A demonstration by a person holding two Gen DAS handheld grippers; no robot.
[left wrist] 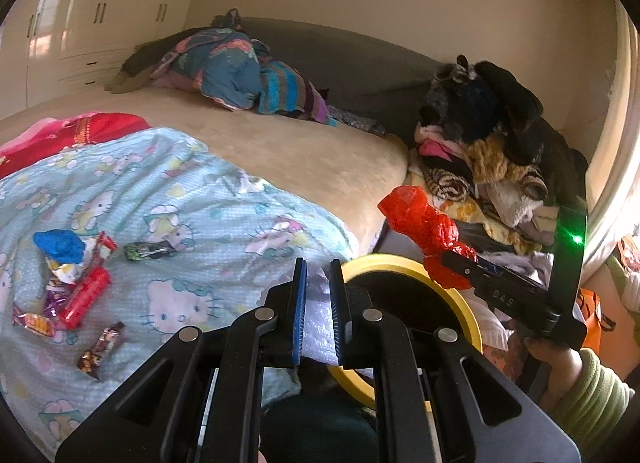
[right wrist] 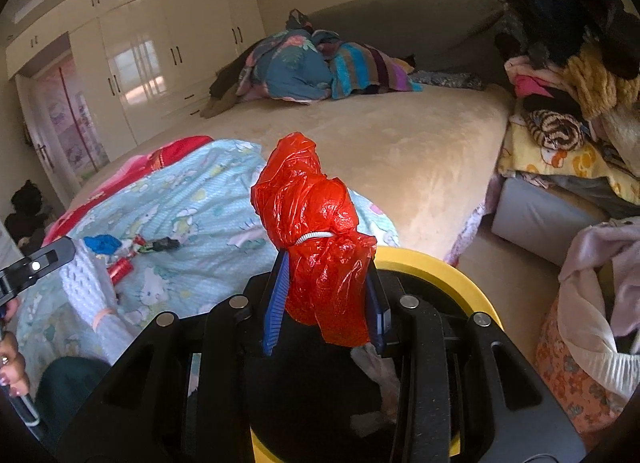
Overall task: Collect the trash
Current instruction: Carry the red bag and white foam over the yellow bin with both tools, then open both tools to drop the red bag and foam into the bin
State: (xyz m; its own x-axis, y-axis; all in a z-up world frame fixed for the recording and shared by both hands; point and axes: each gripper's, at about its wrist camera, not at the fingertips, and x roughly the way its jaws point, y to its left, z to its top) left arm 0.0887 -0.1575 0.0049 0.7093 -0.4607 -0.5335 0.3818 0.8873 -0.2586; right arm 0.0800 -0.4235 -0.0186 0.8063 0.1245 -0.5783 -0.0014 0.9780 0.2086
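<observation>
We're in a bedroom: cream wardrobes [right wrist: 132,47] along the far wall, and a big bed [left wrist: 312,159] with a tan cover that takes up most of both views. A Hello Kitty blanket [left wrist: 160,199] is spread over the near corner, a bundle of bedding [left wrist: 236,67] sits up by the grey headboard, and a tall clothes pile [left wrist: 492,131] stands just off the bed's right edge. Between bed and pile there's a narrow strip of floor, and the middle of the tan cover is bare, so that's our room to move. Right below us sits the yellow-rimmed bin [right wrist: 436,267], hard against the bed's near corner, dark inside with something pale in it. Our right gripper [right wrist: 328,303] is clamped on a crumpled red bag [right wrist: 316,231], shiny thin plastic with a white band around its middle, held above the bin's rim. Our left gripper [left wrist: 318,311] has its pads nearly closed with white plastic between them; we can't tell if it's really gripping. More trash [left wrist: 76,279] lies on the blanket: wrappers, a blue scrap, a red tube.
</observation>
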